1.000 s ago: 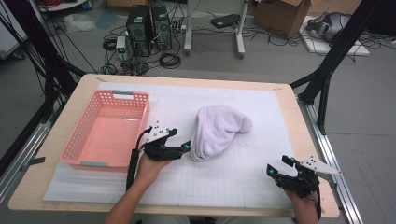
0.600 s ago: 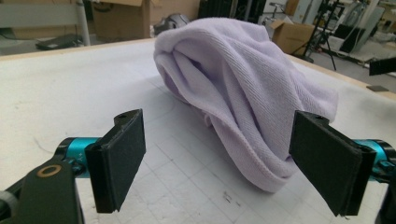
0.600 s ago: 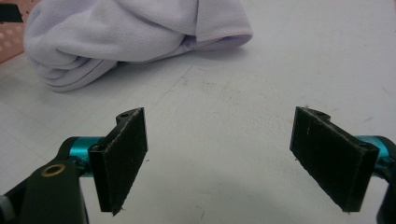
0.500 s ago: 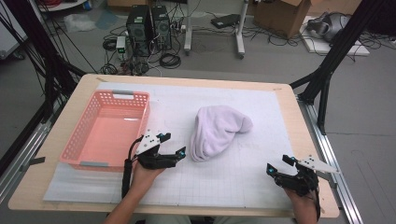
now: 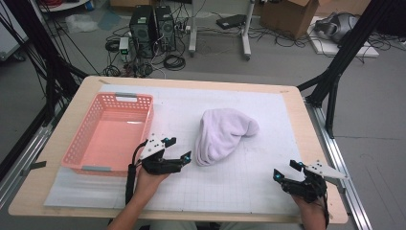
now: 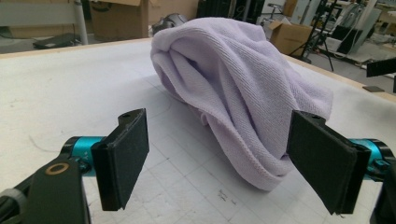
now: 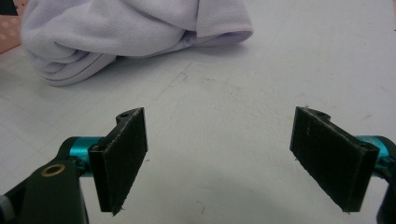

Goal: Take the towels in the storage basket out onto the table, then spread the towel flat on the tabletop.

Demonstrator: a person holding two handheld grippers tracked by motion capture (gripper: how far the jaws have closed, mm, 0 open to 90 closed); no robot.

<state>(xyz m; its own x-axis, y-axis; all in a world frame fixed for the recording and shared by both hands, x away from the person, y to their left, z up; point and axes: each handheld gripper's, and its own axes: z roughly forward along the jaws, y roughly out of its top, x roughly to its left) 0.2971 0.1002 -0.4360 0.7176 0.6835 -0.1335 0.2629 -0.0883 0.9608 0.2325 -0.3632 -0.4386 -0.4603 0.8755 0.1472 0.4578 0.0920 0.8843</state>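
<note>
A crumpled lilac towel lies in a heap near the middle of the white gridded mat. My left gripper is open just left of the towel's near end, jaws pointing at it with nothing between them. In the left gripper view the towel rises close ahead, beyond the wide-apart jaws of the left gripper. My right gripper stands open near the table's front right corner, well clear of the towel. The right gripper view has the towel far ahead at the upper left of the right gripper.
A pink plastic basket, nothing in it, sits on the left part of the mat beside my left hand. The wooden table edge runs along the right. Beyond the table are computer towers, cables and boxes on the floor.
My left gripper has drawn back toward the front edge and slightly left, away from the towel's near end. The right gripper has stayed put.
</note>
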